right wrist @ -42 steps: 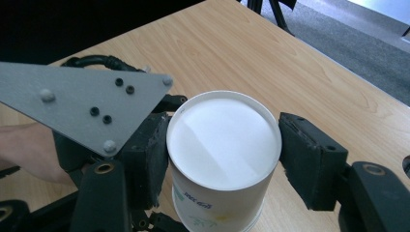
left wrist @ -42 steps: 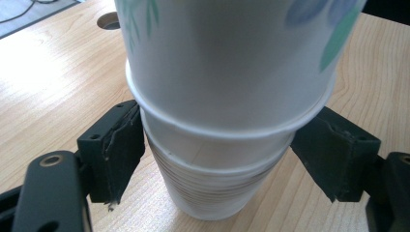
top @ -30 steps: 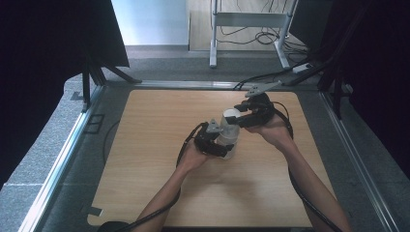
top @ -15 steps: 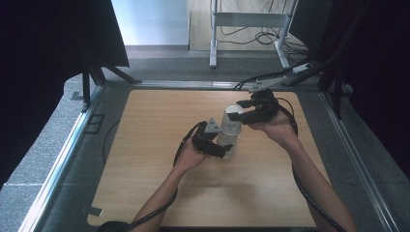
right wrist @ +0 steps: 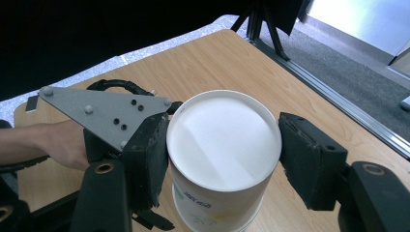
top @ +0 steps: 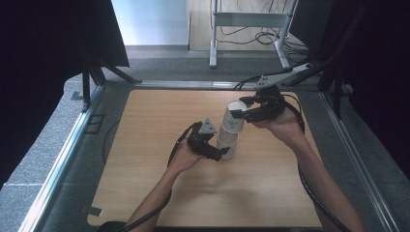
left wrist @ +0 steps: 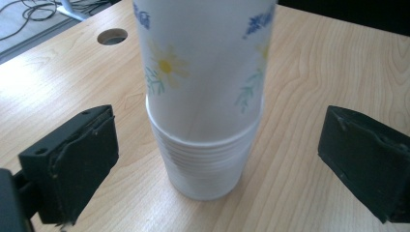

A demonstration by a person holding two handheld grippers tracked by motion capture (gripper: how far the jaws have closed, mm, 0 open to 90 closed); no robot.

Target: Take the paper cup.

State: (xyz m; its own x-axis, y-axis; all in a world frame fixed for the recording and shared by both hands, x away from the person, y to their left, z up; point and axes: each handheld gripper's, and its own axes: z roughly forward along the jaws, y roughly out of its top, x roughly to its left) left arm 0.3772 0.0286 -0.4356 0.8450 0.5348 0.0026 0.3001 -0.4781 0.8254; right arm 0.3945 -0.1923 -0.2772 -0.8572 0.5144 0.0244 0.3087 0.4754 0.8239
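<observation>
A stack of white upside-down paper cups (top: 226, 146) stands on the wooden table (top: 159, 121). Its ribbed rims (left wrist: 205, 164) sit between the wide-apart jaws of my left gripper (left wrist: 212, 164), which touch nothing. The top cup (top: 232, 117), printed with flowers (left wrist: 203, 58), is partly drawn up off the stack. My right gripper (right wrist: 222, 150) is shut on that top cup (right wrist: 222, 140) just below its flat base. In the high view the left gripper (top: 223, 153) is low at the stack's foot and the right gripper (top: 237, 113) is at its top.
The left gripper's grey three-cornered plate (right wrist: 104, 113) and a hand lie just behind the cup. A round hole (left wrist: 112, 36) is in the tabletop beyond the stack. A metal rail (top: 67, 154) frames the table, and a table leg frame with cables (top: 251, 29) stands beyond.
The right gripper has risen and drawn the top cup upward, so the stack stands taller. The left gripper has stayed low at the foot of the stack.
</observation>
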